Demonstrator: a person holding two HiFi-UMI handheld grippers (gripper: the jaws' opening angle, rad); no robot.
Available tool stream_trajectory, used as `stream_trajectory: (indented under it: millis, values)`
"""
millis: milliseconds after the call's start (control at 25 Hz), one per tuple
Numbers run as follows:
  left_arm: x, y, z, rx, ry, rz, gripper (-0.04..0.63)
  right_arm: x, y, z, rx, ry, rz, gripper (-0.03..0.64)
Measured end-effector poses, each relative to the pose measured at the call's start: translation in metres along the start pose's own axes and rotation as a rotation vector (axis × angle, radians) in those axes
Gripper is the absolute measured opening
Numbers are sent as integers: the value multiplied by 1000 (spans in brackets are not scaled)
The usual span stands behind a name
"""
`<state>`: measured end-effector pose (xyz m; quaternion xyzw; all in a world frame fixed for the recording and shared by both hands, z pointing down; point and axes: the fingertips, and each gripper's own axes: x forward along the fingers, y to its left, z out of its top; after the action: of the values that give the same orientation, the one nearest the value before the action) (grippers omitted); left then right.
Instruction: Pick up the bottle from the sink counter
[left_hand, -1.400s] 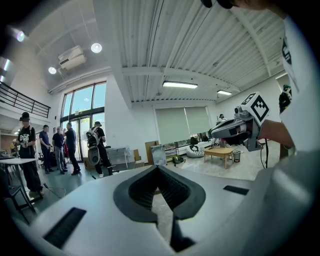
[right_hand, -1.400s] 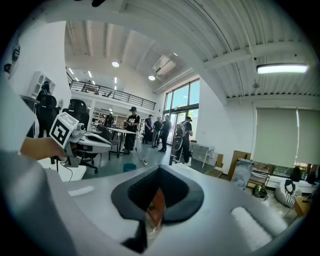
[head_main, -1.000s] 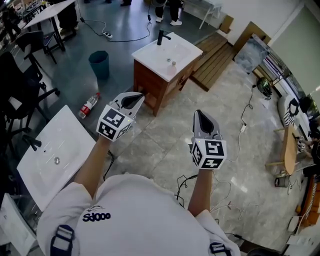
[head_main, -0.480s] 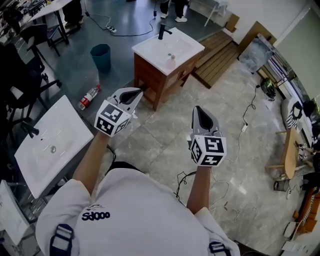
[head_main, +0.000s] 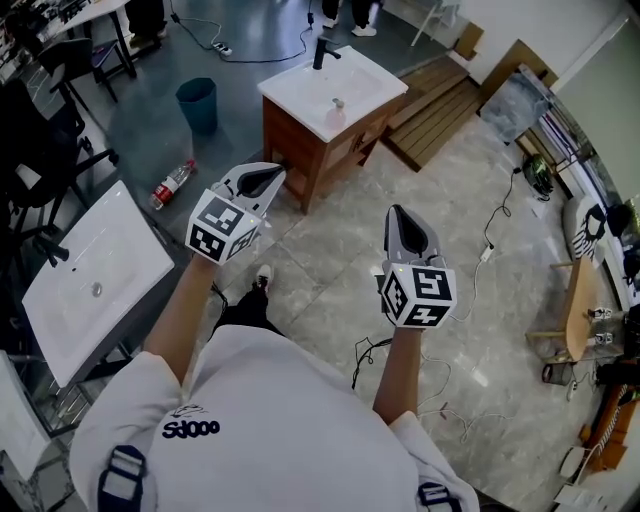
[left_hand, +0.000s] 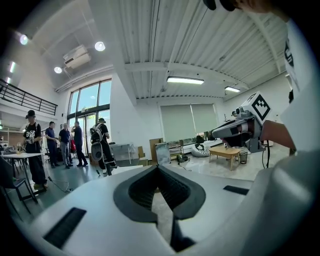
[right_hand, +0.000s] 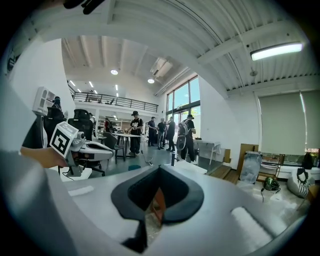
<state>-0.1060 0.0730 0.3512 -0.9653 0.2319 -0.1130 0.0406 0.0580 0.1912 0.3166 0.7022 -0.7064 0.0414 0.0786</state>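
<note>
Held the left tongs (head_main: 262, 181) and the right tongs (head_main: 405, 228) side by side above the pale stone floor (head_main: 330, 270), both pairs shut tight with nothing between them. Left the small pale pink bottle (head_main: 337, 112) standing upright, far ahead and well apart from both tongs, on the white sink-top table on a brown wooden cabinet (head_main: 380, 88), close to its near edge, with a black tap (head_main: 322, 50) at the far side. Saw a clear plastic bottle with a red label (head_main: 170, 185) lying on the floor to the left, near a teal bin (head_main: 197, 103)
</note>
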Motion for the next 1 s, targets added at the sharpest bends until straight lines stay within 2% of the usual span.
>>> stream_trajectory:
  millis: [120, 280, 720, 1000]
  values:
    - [14, 4, -4, -3, 4, -5, 3, 11, -10, -4, 18, 6, -1, 11]
    - [39, 21, -8, -7, 2, -6, 3, 36, -19, -5, -11, 7, 6, 11]
    - [139, 109, -11, -4, 17, -28, 3, 150, -59, 5, -37, 41, -16, 11]
    - [199, 153, -9, 26, 31, -62, 3, 221, -86, 8, -7, 79, -27, 11]
